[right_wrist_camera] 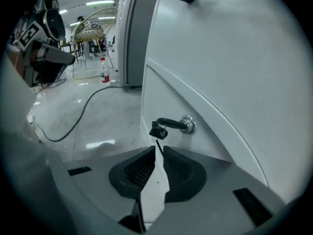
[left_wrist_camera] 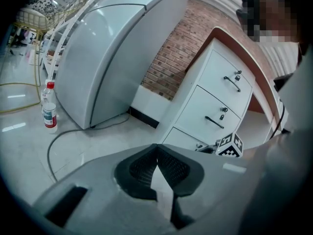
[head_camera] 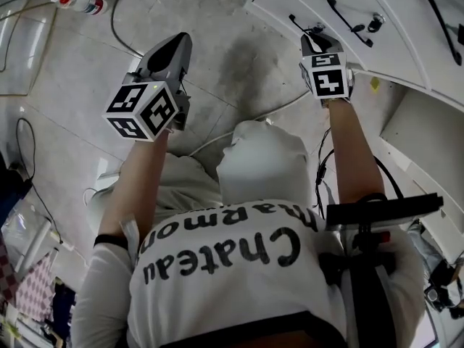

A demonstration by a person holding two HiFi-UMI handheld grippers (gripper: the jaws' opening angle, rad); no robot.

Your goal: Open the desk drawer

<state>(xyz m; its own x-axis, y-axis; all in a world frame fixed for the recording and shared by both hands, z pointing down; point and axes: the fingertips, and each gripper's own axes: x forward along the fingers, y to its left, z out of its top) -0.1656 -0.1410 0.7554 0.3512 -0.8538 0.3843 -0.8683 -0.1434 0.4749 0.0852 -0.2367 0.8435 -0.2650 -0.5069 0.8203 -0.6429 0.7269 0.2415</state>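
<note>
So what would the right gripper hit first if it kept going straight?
Probably the black key sticking out of the lock, just ahead of the right gripper; depth is unclear.

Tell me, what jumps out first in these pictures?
A person in a white shirt aims the right gripper, grey with a black-and-white marker cube, jaws shut, at a key in a white drawer. The matching left gripper hangs over the floor.

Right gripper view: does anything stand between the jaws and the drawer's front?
Nothing visible blocks the right gripper from the drawer. Only the drawer's own key sticks out of its lock, just above the shut jaws.
</note>
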